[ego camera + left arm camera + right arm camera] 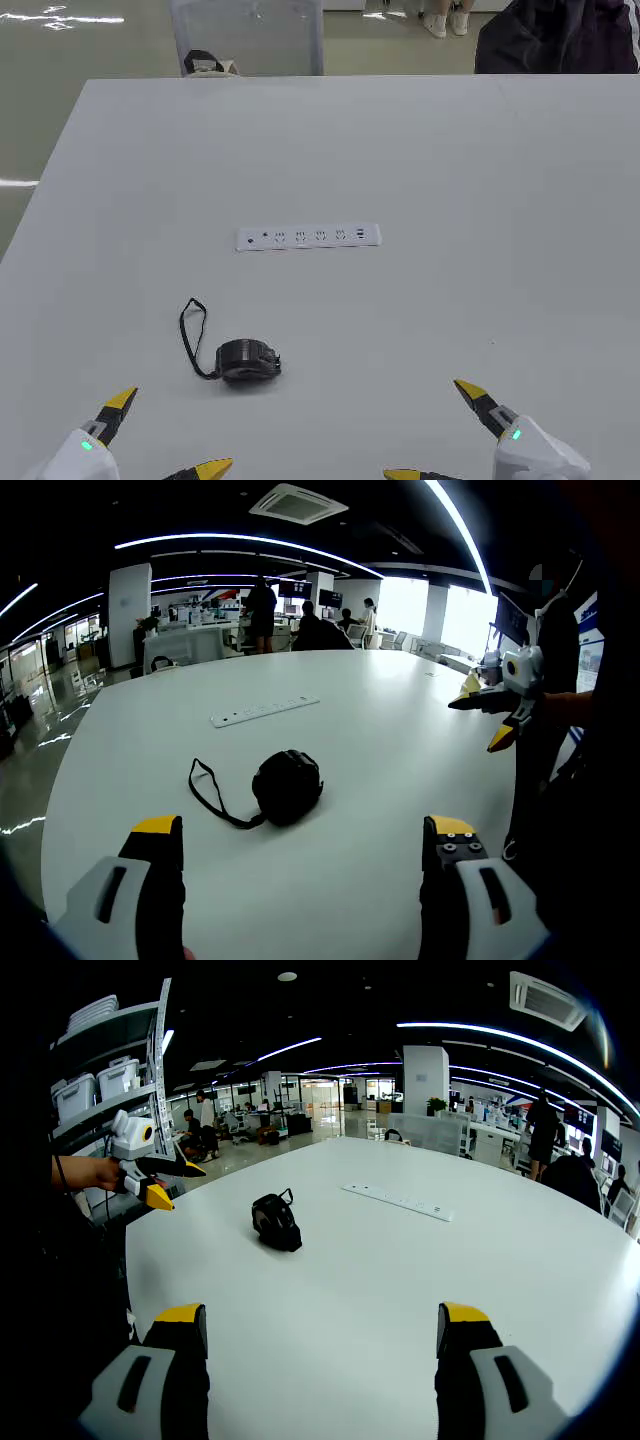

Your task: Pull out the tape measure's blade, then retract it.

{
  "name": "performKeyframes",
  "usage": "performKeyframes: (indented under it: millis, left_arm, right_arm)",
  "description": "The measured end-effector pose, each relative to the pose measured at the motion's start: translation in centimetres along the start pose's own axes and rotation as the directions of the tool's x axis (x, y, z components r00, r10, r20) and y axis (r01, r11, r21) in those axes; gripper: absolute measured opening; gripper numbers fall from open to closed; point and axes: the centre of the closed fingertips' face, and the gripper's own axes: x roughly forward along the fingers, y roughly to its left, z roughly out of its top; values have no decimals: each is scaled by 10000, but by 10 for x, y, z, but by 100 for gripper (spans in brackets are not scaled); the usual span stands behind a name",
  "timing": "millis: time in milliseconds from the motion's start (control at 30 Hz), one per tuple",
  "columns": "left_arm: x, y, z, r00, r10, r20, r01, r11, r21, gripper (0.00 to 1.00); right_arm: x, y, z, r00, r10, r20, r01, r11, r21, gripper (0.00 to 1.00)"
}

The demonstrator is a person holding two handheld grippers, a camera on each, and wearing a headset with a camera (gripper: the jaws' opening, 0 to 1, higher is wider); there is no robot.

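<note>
Left gripper (170, 430): hovering with jaws spread, holding nothing.
Tape measure (248, 360): lying on the white table (450, 200) just ahead of it, strap (190, 335) looping leftward.
Handling: likely rigid, dense and smooth-cased, so calling for a pinch across the case and the blade's tip.
Right gripper (432, 430): hovering well to the right, jaws spread, empty.

The tape measure (248, 360) is found on the worktop (480, 200), ahead of the left tongs (168, 432) and well left of the right tongs (432, 432). Its strap (190, 335) is laid to its left. The power strip (308, 236) is set farther ahead, beyond the tape measure.
</note>
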Motion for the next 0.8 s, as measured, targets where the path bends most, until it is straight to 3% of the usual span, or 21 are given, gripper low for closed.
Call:
performKeyframes:
  millis: [567, 800]
  left_arm:
    - [2, -1, -1, 9998, -99, -147, 102, 9998, 196, 99]
    - [8, 2, -5, 9994, -256, -247, 264, 9991, 339, 97]
  right_arm:
    - [-2, 0, -2, 9999, 30, -102, -31, 10000, -95, 96]
    - [1, 1, -2, 9993, 355, -118, -359, 9988, -336, 93]
